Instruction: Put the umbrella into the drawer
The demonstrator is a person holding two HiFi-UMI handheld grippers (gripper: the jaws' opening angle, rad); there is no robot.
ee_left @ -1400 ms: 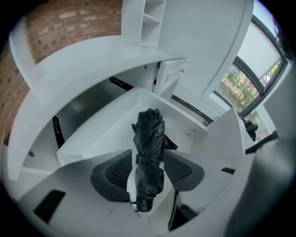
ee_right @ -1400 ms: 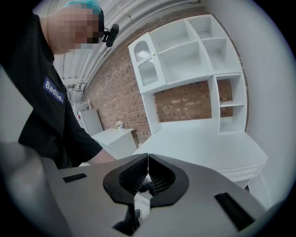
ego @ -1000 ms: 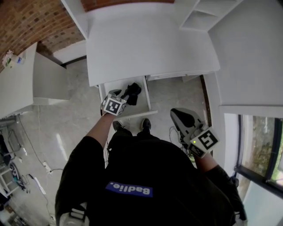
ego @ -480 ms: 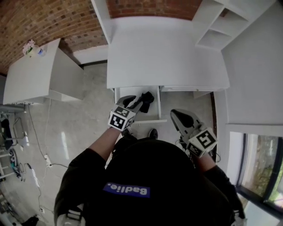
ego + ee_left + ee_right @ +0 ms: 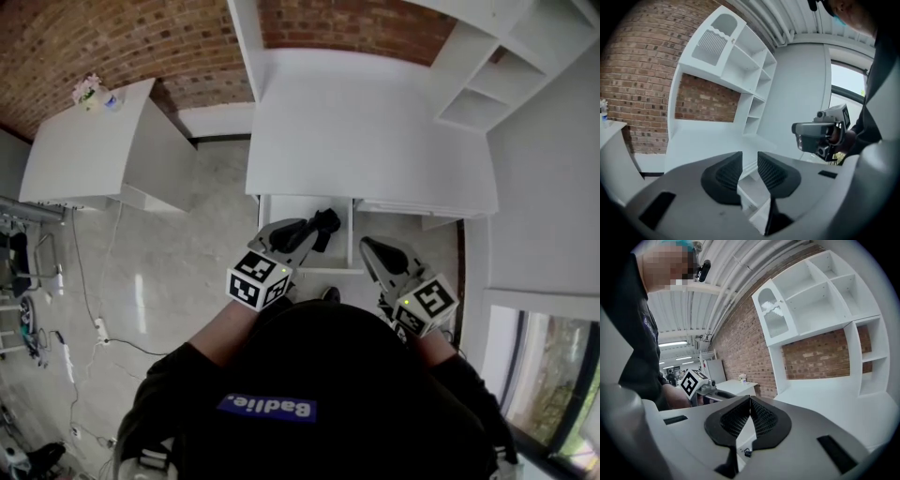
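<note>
The black folded umbrella lies in the open white drawer under the desk. My left gripper hangs above the drawer's left half, raised clear of the umbrella. In the left gripper view its jaws are closing with a narrow gap and nothing between them. My right gripper is held just right of the drawer's front, and in the right gripper view its pads meet with nothing in them. Each gripper shows in the other's view: the right gripper and the left gripper's marker cube.
The white desk top spans above the drawer, with a white shelf unit at its right. A second white table with small flowers stands to the left. Cables lie on the pale floor. A brick wall is behind.
My left gripper has lifted up out of the drawer and toward me, leaving the umbrella lying inside. The right gripper has shifted a little toward the drawer.
</note>
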